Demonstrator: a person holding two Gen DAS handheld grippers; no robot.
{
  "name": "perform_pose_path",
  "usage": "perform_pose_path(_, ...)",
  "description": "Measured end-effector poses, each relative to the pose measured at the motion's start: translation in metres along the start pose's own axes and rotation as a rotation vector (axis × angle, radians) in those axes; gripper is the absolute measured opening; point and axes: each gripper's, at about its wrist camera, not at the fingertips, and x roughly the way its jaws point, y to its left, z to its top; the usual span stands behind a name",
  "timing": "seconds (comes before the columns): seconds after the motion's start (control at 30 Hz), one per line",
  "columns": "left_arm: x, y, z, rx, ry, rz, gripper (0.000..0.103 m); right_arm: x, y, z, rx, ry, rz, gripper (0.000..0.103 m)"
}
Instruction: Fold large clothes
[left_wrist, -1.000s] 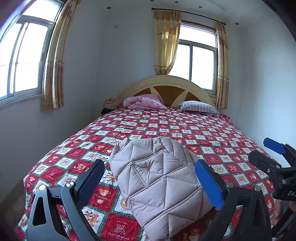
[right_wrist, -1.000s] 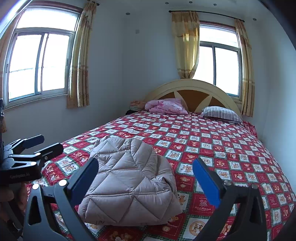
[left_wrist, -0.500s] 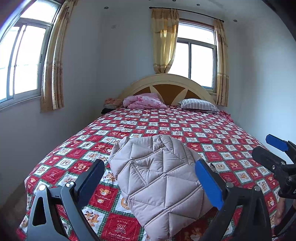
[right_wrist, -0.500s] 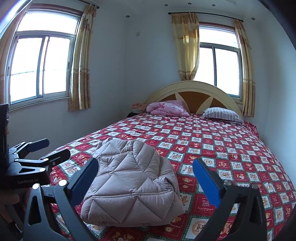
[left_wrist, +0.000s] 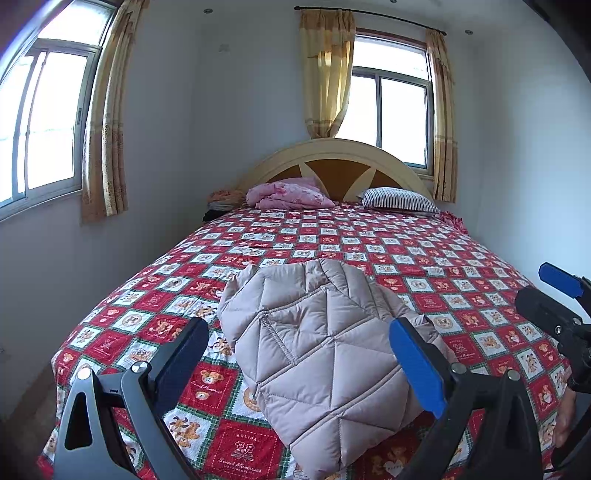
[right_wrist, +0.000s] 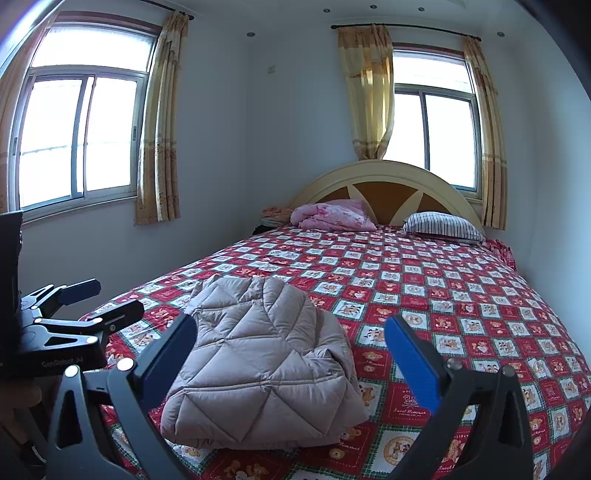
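You are looking along both grippers at a quilted beige puffer jacket (left_wrist: 317, 350) lying folded into a compact bundle on the red patchwork bedspread (left_wrist: 424, 251), near the foot of the bed, in the lower centre of each frame. You are holding the left gripper (left_wrist: 299, 365) with its fingers spread wide apart, nothing between them, the bundle showing in the gap but well beyond the pads. You are holding the right gripper (right_wrist: 291, 358) likewise, fingers apart and empty; it also appears at the right edge of the left wrist view.

Handling, as a judgement: the jacket is looking light, soft and lofty, with a smooth shell that is probably slippery, so a shallow pinch is likely to slide off and the padding is likely to spring open. You are best taking hold at a stitched seam or at the doubled edge nearest you, where the layers are thickest, biting through all layers at once.

Orientation: the bundle's long axis is running from the lower frame edge up toward the headboard (left_wrist: 340, 162), tilted slightly leftward in the left wrist view. The rounded, gathered end is pointing toward the pink blanket (left_wrist: 291, 194) and striped pillow (left_wrist: 399, 199); which end is the collar you cannot tell.
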Motion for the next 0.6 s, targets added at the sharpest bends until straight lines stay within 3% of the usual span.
perform_pose_path(0.3, 0.0033, 0.0004, -0.0006, -0.007, 0.013, -0.007, 0.099, 0.001, 0.0007, -0.0019, 0.001, 0.006, 0.005, 0.103)
perform_pose_path(0.6, -0.0055, -0.0024, 0.0025, 0.009, -0.04, 0.033, 0.099, 0.0014, 0.0015, -0.0021, 0.003, 0.005, 0.008, 0.103)
